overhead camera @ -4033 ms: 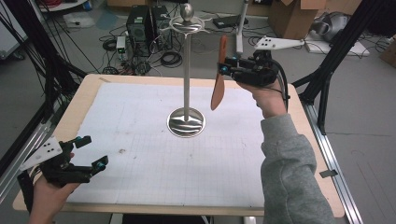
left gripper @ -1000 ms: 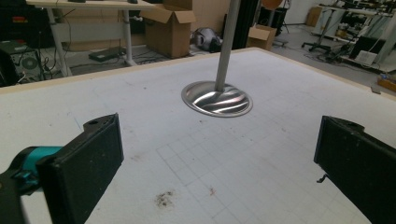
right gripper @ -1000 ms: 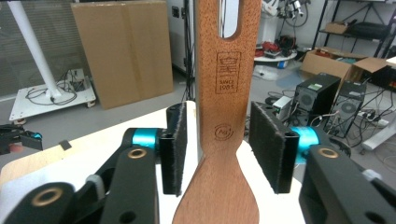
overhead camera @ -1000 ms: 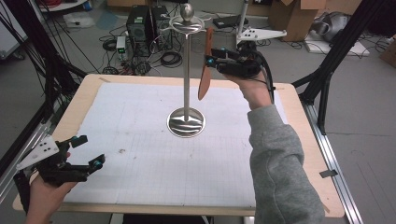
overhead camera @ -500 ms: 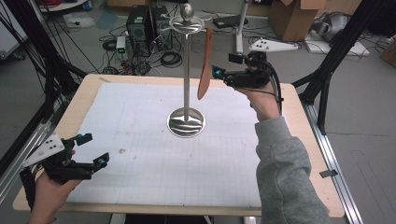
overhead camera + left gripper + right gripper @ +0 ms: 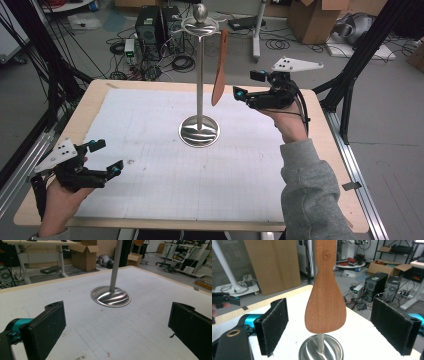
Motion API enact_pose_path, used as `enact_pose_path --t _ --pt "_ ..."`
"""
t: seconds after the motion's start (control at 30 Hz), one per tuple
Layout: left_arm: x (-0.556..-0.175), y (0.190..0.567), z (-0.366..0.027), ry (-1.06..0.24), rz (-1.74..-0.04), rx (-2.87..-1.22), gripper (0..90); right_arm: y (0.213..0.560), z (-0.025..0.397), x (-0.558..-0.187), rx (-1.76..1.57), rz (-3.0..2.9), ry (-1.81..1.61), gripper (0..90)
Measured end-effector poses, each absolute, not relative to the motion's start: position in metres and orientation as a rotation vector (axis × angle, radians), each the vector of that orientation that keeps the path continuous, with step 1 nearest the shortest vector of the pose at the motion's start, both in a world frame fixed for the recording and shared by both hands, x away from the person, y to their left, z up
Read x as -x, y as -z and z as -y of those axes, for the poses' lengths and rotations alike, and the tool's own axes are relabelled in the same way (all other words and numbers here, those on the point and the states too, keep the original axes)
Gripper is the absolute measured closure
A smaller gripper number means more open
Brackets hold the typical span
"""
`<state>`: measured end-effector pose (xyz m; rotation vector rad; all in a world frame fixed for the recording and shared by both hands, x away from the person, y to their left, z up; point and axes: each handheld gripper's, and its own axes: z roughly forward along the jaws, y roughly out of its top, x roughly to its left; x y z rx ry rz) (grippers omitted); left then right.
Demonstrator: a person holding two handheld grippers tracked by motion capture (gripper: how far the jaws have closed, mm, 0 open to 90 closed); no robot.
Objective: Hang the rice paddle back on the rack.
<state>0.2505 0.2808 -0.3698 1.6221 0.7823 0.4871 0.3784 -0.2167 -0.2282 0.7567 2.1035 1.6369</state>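
High view: right tongs [image 6: 247, 85] raised above the far right part of the table [image 6: 150, 150], spread wide, gripping nothing, tips just short of the wooden spatula [image 6: 219, 67]. Spatula hanging blade-down from the top of the metal stand [image 6: 200, 75], beside the pole, clear of the tongs. Left tongs [image 6: 106, 157] low at the near left corner, spread, holding nothing.

Left gripper view: left tongs [image 6: 117, 322] wide open over bare gridded table [image 6: 150, 290], nothing between the pads. Stand base [image 6: 110, 296] and pole ahead, well apart.

Right gripper view: right tongs [image 6: 339, 327] fully spread, spatula blade [image 6: 325, 307] centred in the gap, touching neither pad. Stand base [image 6: 320, 350] below the blade.
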Motion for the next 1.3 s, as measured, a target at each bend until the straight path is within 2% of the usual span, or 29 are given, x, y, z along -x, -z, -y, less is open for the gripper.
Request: enact_pose_path --t 0.63,1.3 --pt "-0.257 0.365 -0.282 -0.489 -0.772 -1.592 1.8 0.266 0.226 -0.356 -0.745 -2.183 -1.577 13.5" --pt "-0.259 0.366 -0.274 -0.487 -0.772 -1.608 1.8 0.304 0.261 -0.317 -0.762 -2.109 -1.598 13.4"
